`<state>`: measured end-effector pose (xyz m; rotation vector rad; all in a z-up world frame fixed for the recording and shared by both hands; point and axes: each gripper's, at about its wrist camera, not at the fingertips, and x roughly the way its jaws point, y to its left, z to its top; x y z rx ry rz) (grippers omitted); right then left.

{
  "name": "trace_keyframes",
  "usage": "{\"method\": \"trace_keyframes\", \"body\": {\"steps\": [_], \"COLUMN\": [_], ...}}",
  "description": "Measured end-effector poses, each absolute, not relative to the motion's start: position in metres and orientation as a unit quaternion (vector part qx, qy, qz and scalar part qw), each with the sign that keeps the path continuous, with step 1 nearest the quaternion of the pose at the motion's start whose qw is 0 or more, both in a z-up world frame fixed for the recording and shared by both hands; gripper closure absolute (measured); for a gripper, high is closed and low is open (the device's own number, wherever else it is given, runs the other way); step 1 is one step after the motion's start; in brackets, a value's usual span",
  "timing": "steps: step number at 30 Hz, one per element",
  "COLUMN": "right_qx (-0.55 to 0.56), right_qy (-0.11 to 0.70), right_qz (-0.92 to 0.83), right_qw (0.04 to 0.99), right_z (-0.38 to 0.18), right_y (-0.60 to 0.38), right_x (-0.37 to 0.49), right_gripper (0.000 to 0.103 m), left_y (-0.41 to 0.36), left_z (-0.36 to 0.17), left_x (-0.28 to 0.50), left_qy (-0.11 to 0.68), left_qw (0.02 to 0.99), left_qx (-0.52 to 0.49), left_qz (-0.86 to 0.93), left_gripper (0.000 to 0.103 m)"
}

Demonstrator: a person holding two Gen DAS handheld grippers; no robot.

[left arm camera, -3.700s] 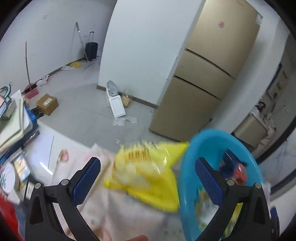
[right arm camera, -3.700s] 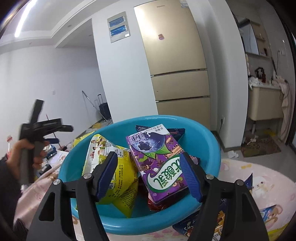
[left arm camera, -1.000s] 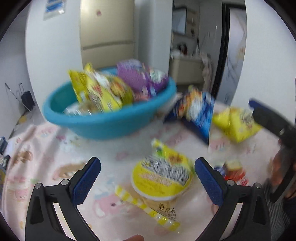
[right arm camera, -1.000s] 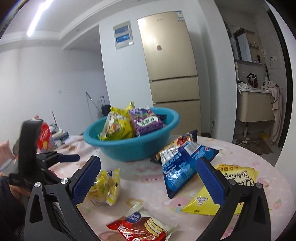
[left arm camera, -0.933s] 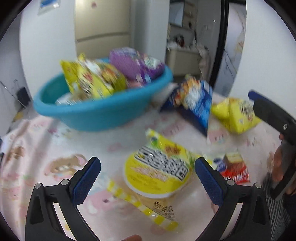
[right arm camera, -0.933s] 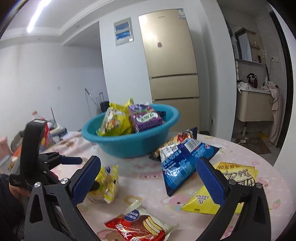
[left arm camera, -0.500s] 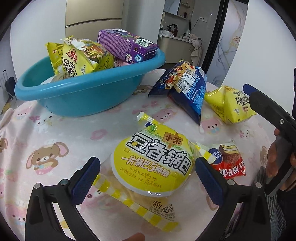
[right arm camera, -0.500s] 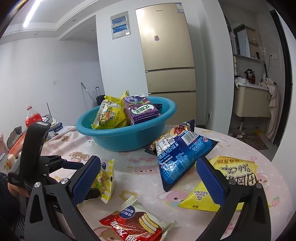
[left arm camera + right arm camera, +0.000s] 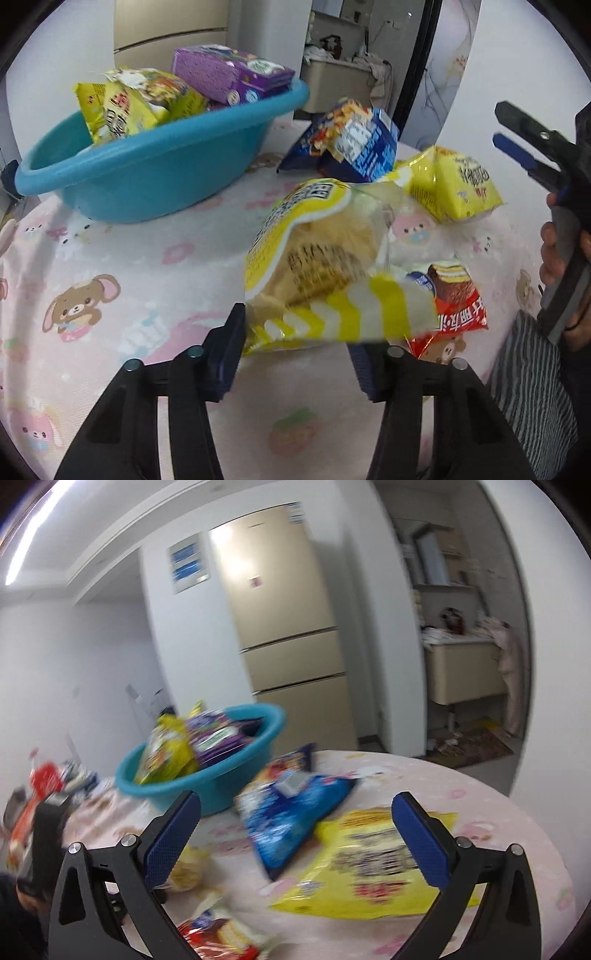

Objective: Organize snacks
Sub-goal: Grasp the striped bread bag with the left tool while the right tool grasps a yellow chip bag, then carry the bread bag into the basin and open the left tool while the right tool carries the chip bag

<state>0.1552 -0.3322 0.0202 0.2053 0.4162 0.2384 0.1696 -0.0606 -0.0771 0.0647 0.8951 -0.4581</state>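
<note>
Fridge: tall beige three-door refrigerator [image 9: 291,627] stands against the white wall, behind the table.
Wall panel: grey box with two blue labels [image 9: 188,566], mounted just left of the refrigerator.
Table cover: pink cloth printed with cartoon bears [image 9: 110,280].
Cabinet: cream vanity unit [image 9: 465,668], its top cluttered, in the room to the right.
Floor mat: patterned brown rug [image 9: 476,744] below the cabinet.

Even, bright indoor light fills both my views. In my right view a ceiling light strip [image 9: 33,539] at ten o'clock flares white, and the fridge door [image 9: 273,590] carries a soft glare patch. That whole view is smeared by motion blur; print on the yellow bag [image 9: 373,856] is unreadable. In my left view the held yellow pack [image 9: 325,266] is blurred, the blue basin [image 9: 155,162] sharper. Fisheye bending and black vignette ring every edge.
</note>
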Motion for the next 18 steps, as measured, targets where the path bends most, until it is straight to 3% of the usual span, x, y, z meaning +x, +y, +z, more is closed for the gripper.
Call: {"method": "trace_keyframes", "body": {"steps": [4,8,13,18], "right_qx": [0.164,0.217,0.130,0.158], "right_qy": [0.221,0.318,0.371,0.380], "right_qz": [0.092,0.076,0.068,0.082], "right_qw": [0.957,0.920,0.917,0.908], "right_z": [0.010,-0.026,-0.047,-0.055], "right_y": [-0.373,-0.391,-0.359,-0.369], "right_x": [0.168,0.199,0.215,0.218], "right_gripper": [0.000,0.000,0.000,0.000], "left_y": [-0.058,-0.059,-0.059,-0.059], "left_z": [-0.069,-0.068,-0.067,-0.064], "left_x": [0.166,0.162,0.162,0.159], "left_qy": [0.412,0.405,0.401,0.397], "left_qw": [0.882,0.884,0.885,0.885], "left_qx": [0.028,0.027,0.026,0.025], "left_qz": [-0.225,-0.233,-0.235,-0.240], "left_gripper": [0.055,0.057,0.058,0.060]}}
